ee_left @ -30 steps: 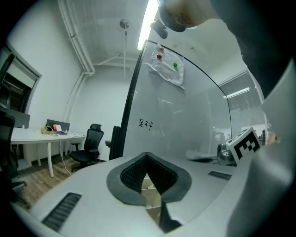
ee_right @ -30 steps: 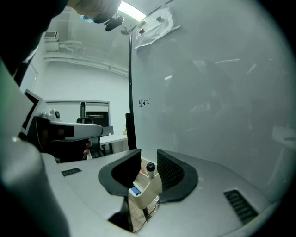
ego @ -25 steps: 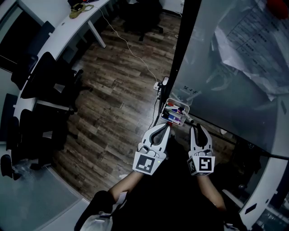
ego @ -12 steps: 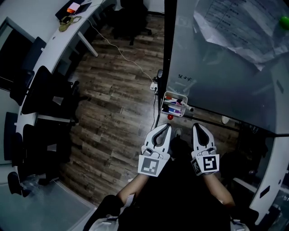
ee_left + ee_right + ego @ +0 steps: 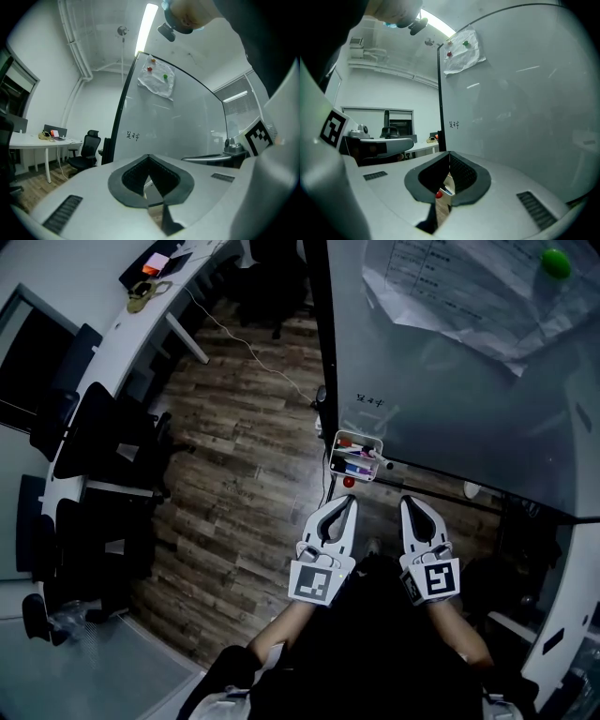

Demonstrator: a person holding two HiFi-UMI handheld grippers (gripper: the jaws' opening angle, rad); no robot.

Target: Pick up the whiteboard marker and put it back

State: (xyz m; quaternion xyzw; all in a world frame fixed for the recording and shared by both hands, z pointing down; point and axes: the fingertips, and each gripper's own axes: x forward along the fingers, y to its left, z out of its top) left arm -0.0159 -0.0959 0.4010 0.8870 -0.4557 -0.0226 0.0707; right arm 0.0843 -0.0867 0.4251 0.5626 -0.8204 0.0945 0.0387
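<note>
Left gripper (image 5: pixel 350 500) and right gripper (image 5: pixel 407 502) sit side by side, jaws pressed together on nothing. Just beyond them, markers (image 5: pixel 357 466) lie in a white tray (image 5: pixel 336 454) at the whiteboard's (image 5: pixel 441 381) near left corner, showing red and blue.

A white tray (image 5: pixel 361 435) on the whiteboard (image 5: pixel 450 399) — markers (image 5: pixel 356 466) lie inside.

Whiteboard (image 5: pixel 441 399): pale grey face, black edge frame.
Magnet (image 5: pixel 555 262) on whiteboard: green.
Tray (image 5: pixel 337 439) below whiteboard: white.
Markers (image 5: pixel 356 466) in tray: red, blue.
Left gripper (image 5: pixel 351 501): light grey; black-and-white square-patterned cube.
Right gripper (image 5: pixel 409 503): the same.
Floor (image 5: pixel 234 456) beside whiteboard: dark brown wood planks.
</note>
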